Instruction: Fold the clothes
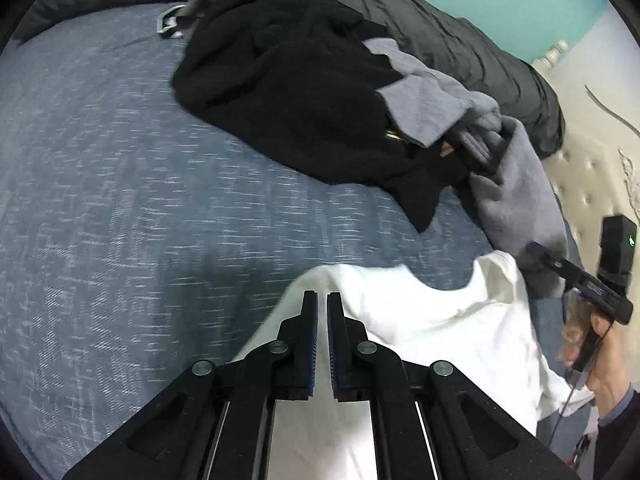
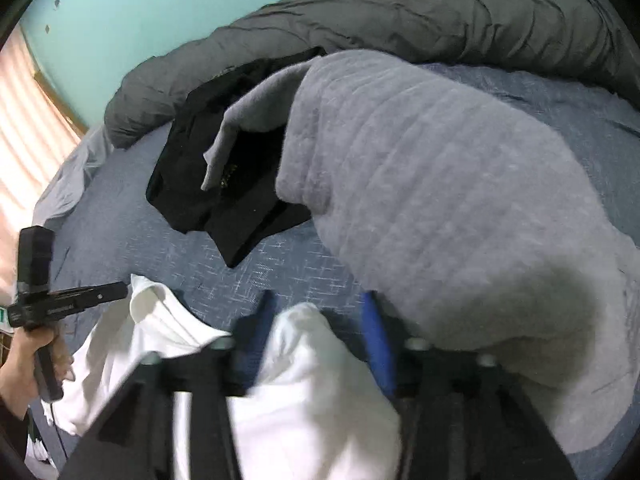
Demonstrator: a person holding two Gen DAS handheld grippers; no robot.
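A: Where is the white garment (image 1: 440, 332) now?

B: It lies crumpled on the blue bed sheet (image 1: 120, 200), at the near edge of the bed, under both tools.

A: And the left tool (image 1: 322, 300)?

B: Its fingers stand almost together, with only a thin gap. They are above the white cloth, but I see no cloth between them.

A: The right tool (image 2: 320, 312)?

B: It is wide apart, and a bunch of the white garment rises between its blue pads (image 2: 374, 332). Whether the pads touch it, I cannot tell; this view is blurred.

A: What else is on the bed?

B: A black garment (image 1: 288, 92) and a grey garment (image 2: 440, 200) in a pile, and behind them a dark duvet (image 2: 400, 16) near the turquoise wall (image 2: 140, 8).
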